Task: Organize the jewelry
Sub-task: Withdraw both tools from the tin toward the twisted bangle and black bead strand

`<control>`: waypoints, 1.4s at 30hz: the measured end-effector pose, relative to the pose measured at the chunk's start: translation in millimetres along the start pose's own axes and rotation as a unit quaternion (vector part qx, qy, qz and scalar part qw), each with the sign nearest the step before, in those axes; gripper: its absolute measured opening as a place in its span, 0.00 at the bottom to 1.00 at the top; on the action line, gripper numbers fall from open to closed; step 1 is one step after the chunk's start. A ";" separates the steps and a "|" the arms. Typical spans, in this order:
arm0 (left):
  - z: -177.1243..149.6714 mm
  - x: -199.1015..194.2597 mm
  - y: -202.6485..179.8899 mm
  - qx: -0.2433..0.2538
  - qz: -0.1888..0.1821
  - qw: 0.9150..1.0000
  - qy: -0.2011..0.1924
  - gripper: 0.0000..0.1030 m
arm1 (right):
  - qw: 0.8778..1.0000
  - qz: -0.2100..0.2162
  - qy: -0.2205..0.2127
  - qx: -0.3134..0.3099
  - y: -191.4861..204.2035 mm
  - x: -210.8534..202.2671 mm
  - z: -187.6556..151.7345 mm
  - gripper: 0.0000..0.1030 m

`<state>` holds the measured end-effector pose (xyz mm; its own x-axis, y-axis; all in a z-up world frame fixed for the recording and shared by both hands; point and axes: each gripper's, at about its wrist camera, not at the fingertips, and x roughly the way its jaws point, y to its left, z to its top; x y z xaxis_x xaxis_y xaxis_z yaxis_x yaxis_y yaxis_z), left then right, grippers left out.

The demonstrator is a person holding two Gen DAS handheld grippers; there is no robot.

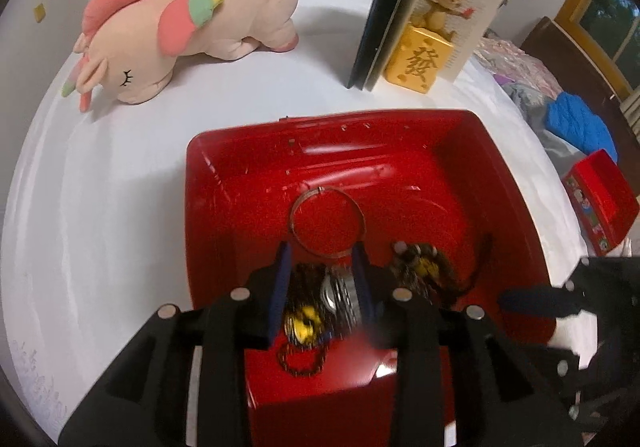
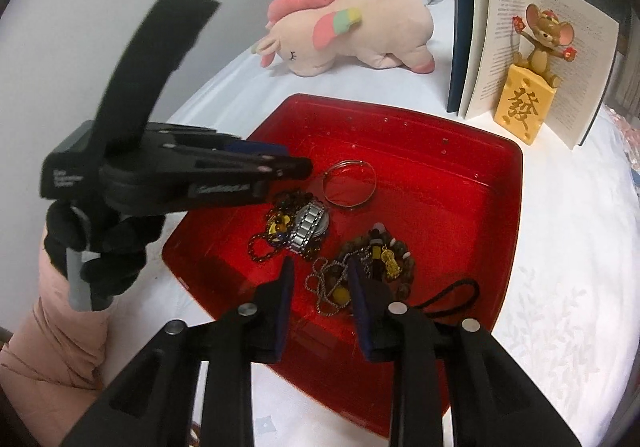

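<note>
A shiny red tray [image 1: 208, 175] [image 2: 512, 187] lies on a white cloth and holds the jewelry. In it are a silver bangle [image 1: 320, 189] [image 2: 347, 204], a metal-band watch [image 1: 340, 293] [image 2: 308, 229] on dark beads with a yellow charm [image 1: 302, 325] [image 2: 276, 227], and a brown bead pile with a gold pendant [image 2: 390, 261] [image 1: 424, 267]. My left gripper [image 1: 321, 249] [image 2: 304, 167] hangs open over the watch, touching nothing. My right gripper [image 2: 320, 263] is open above a silver chain [image 2: 320, 283], gripping nothing. A black cord [image 2: 456, 295] trails over the tray's near edge.
A pink plush unicorn [image 1: 188, 31] [image 2: 352, 35] lies behind the tray. An open book [image 2: 560, 59] stands at back right with a golden mouse figure [image 2: 524, 103] in front. A small red box [image 1: 600, 203] and blue cloth [image 1: 580, 127] sit right. A black-gloved hand [image 2: 100, 247] holds the left gripper.
</note>
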<state>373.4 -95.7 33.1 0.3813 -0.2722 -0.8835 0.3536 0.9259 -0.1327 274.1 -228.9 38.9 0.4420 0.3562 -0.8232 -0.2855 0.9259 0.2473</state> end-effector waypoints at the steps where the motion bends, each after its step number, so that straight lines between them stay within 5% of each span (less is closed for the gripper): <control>1: -3.9 -4.9 -0.2 0.001 0.002 1.000 -0.003 0.32 | 1.000 -0.002 -0.002 0.001 1.6 -3.1 -2.7 0.28; 6: -34.6 -40.5 -4.7 0.014 0.003 0.999 -0.032 0.41 | 1.000 -0.007 -0.021 -0.006 15.2 -23.4 -21.8 0.28; 13: -83.2 -89.7 -6.5 0.021 0.005 0.997 -0.076 0.69 | 0.999 -0.009 -0.042 -0.016 36.4 -47.1 -59.2 0.28; 19: -129.2 -115.0 -11.1 0.033 0.021 0.995 -0.094 0.79 | 0.999 -0.013 -0.033 -0.017 48.5 -53.3 -96.7 0.28; 31: -219.0 -116.4 0.1 0.023 0.040 0.997 -0.058 0.80 | 1.000 -0.024 0.008 0.003 59.6 -56.3 -171.9 0.31; 36: -247.8 -116.5 -3.4 0.028 0.042 0.998 -0.043 0.80 | 1.000 -0.016 0.014 0.002 68.8 -61.5 -192.7 0.53; 42: -271.9 -110.8 -6.9 0.030 0.051 0.998 -0.022 0.80 | 0.999 -0.010 0.028 -0.012 84.6 -60.4 -209.5 0.66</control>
<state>96.5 -0.8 9.7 0.4539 -0.1901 -0.8706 0.3609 0.9325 -0.0155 45.1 -198.4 2.6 0.3997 0.3293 -0.8555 -0.2968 0.9295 0.2191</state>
